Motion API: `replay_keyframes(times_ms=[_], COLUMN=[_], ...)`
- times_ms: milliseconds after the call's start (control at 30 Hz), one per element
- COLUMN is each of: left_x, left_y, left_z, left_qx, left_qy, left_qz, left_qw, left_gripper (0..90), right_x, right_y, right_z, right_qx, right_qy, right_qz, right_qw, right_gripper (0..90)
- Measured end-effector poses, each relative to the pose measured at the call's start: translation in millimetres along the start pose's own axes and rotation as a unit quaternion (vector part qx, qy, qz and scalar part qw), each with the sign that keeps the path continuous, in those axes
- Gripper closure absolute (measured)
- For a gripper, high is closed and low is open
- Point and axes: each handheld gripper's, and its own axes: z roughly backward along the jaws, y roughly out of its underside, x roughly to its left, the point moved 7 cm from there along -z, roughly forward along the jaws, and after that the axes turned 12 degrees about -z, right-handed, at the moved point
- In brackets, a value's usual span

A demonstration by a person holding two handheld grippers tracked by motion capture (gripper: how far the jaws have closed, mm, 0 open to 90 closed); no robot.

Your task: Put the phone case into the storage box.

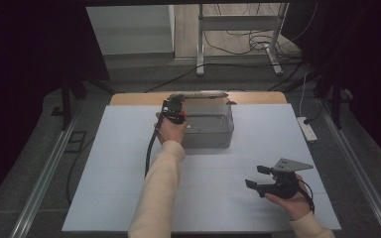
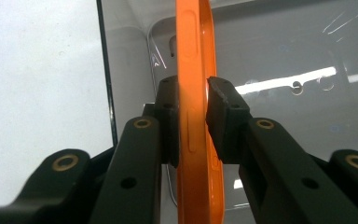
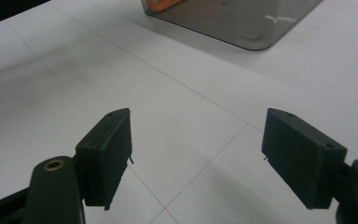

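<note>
Left gripper view: left gripper [image 2: 196, 119] pads barely pinch orange plate [image 2: 196, 56] edge over clear bin [image 2: 284, 56]; release gently; right gripper [image 3: 196, 158] gapes wide, empty.

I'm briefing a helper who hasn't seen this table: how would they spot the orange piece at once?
Start at the white table and find the clear plastic box near its far edge. At the box's left end the left hand-held gripper has a thin, flat orange piece edge-on between its pads. It is the one bright orange thing among grey, white and black.
</note>
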Motion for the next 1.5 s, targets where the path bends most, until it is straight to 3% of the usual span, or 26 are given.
replay_keyframes(times_ms=[300, 833, 1033, 1267, 1500], left_x=[4.2, 4.1, 0.7, 2.5, 3.5], left_y=[-3.1, -5.7, -6.4, -3.4, 1.9], left_z=[12.9, 27.5, 34.8, 42.6, 51.3], left_qx=[-0.025, -0.063, -0.086, -0.094, -0.108], left_qy=[0.014, 0.051, 0.074, 0.083, 0.106], left_qz=[0.003, -0.033, -0.054, -0.076, -0.092], left_qw=[0.9996, 0.9962, 0.9921, 0.9892, 0.9842], left_gripper=[66.5, 49.6, 43.0, 35.1, 31.0], right_x=[0.4, 0.5, 0.5, -0.8, -6.3], right_y=[-0.1, -0.3, -0.4, 0.1, -0.8], right_z=[-0.2, -0.4, -0.4, -0.4, 0.1], right_qx=[0.000, 0.000, -0.001, 0.000, -0.002], right_qy=[0.000, 0.000, 0.001, -0.001, -0.002], right_qz=[0.000, 0.000, 0.000, -0.003, -0.010], right_qw=[1.0000, 1.0000, 1.0000, 1.0000, 0.9999], right_gripper=[24.2, 24.2, 24.2, 24.2, 24.2])
